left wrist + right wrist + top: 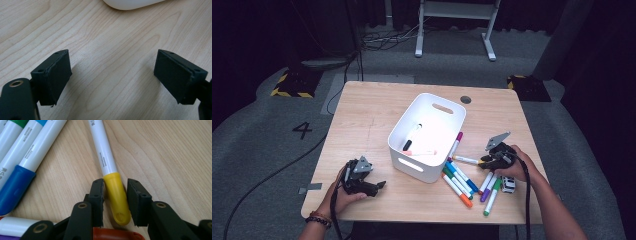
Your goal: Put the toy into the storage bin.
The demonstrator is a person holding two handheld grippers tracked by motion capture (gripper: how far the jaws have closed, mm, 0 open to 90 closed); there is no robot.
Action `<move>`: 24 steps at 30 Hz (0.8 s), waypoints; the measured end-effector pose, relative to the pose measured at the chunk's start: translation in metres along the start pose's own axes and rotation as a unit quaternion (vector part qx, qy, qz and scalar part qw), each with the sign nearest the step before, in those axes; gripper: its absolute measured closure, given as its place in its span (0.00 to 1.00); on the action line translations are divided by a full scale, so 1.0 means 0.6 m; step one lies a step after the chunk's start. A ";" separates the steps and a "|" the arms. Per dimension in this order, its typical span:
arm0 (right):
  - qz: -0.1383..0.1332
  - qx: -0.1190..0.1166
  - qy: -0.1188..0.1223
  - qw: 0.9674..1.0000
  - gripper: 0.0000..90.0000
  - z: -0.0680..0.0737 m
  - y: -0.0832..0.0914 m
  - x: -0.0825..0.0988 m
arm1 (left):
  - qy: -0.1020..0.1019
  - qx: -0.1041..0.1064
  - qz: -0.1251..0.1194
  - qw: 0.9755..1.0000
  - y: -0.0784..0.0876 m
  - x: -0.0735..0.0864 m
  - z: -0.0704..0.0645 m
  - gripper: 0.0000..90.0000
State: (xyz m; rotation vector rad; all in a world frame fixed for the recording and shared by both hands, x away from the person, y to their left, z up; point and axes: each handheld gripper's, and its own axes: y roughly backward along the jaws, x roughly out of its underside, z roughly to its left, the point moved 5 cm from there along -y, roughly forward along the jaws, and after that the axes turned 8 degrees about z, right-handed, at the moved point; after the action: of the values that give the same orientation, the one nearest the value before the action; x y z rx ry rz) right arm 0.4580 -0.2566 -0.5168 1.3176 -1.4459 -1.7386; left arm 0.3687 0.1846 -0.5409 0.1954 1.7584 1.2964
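The right gripper (115,203) has its jaws closing around the yellow-capped marker (110,175) lying on the bench (362,130); it looks light, stiff and slippery, best gripped mid-cap. The left gripper (112,77) has its jaws apart.

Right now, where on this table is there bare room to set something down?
Bare wood lies left of the white bin, up to the table edge, and along the near edge beside the left gripper. It is crowded right of the bin, where markers cluster around the right gripper.
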 end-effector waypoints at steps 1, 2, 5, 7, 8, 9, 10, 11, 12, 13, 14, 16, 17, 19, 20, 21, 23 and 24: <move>-0.005 -0.001 0.000 1.000 0.76 -0.001 -0.001 -0.001 | -0.001 0.000 -0.001 1.000 0.000 0.000 0.000 0.16; -0.004 -0.004 0.003 1.000 0.77 0.000 0.000 -0.001 | 0.000 0.000 0.000 1.000 0.000 0.000 0.000 0.16; 0.000 -0.002 0.010 1.000 0.82 -0.002 0.000 0.000 | -0.001 0.000 0.000 1.000 0.000 0.000 0.000 0.16; 0.003 0.003 0.010 1.000 0.82 -0.003 0.001 -0.001 | -0.001 -0.001 -0.001 1.000 0.000 0.000 0.000 0.16; 0.003 0.005 0.015 1.000 0.82 -0.005 0.000 -0.002 | 0.000 0.000 0.000 1.000 0.000 0.000 0.000 0.16; 0.006 0.006 0.010 1.000 0.82 -0.004 0.001 -0.001 | 0.000 0.000 0.000 1.000 0.000 0.000 0.000 0.16; 0.006 0.008 0.012 1.000 0.82 -0.005 0.001 -0.001 | 0.000 0.000 -0.001 1.000 0.000 0.000 0.000 0.16; 0.006 0.011 0.011 1.000 0.83 -0.004 0.002 -0.001 | 0.000 0.000 0.000 1.000 0.000 0.000 0.000 0.16; 0.002 0.012 0.017 1.000 0.83 -0.005 0.005 -0.001 | -0.001 -0.001 0.000 1.000 0.000 0.000 0.000 0.16; -0.001 0.016 0.008 1.000 0.83 -0.005 0.009 -0.001 | -0.001 -0.001 0.000 1.000 0.000 0.000 0.000 0.16; -0.006 0.017 0.001 1.000 0.83 -0.004 0.011 -0.001 | -0.001 -0.001 0.000 1.000 0.000 0.000 0.000 0.16; -0.007 0.018 0.002 1.000 0.83 -0.004 0.017 0.000 | 0.000 0.000 -0.001 1.000 0.000 0.000 0.000 0.16; -0.004 0.024 0.005 1.000 0.83 -0.005 0.021 0.000 | 0.000 0.000 0.000 1.000 0.000 0.000 0.000 0.16; -0.011 0.025 0.005 1.000 0.83 -0.004 0.027 0.000 | 0.000 0.000 0.000 1.000 0.000 0.000 0.000 0.16; -0.010 0.030 0.006 0.999 0.83 -0.004 0.030 0.001 | 0.000 0.000 0.000 1.000 0.000 0.000 0.000 0.16; -0.014 0.032 0.006 0.999 0.83 -0.004 0.035 0.001 | -0.001 0.000 0.000 1.000 0.000 0.000 0.000 0.16; -0.030 0.026 -0.003 0.999 0.83 -0.002 0.046 0.002 | 0.000 0.000 0.000 1.000 0.000 0.000 0.000 0.16; -0.041 0.026 -0.011 0.999 0.83 -0.004 0.052 0.003 | 0.000 0.000 0.000 1.000 0.000 0.000 0.000 0.16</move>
State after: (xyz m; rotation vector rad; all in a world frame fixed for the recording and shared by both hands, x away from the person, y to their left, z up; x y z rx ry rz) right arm 0.4538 -0.2684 -0.4878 1.4068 -1.4765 -1.7832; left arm 0.3687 0.1847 -0.5408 0.1959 1.7575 1.2965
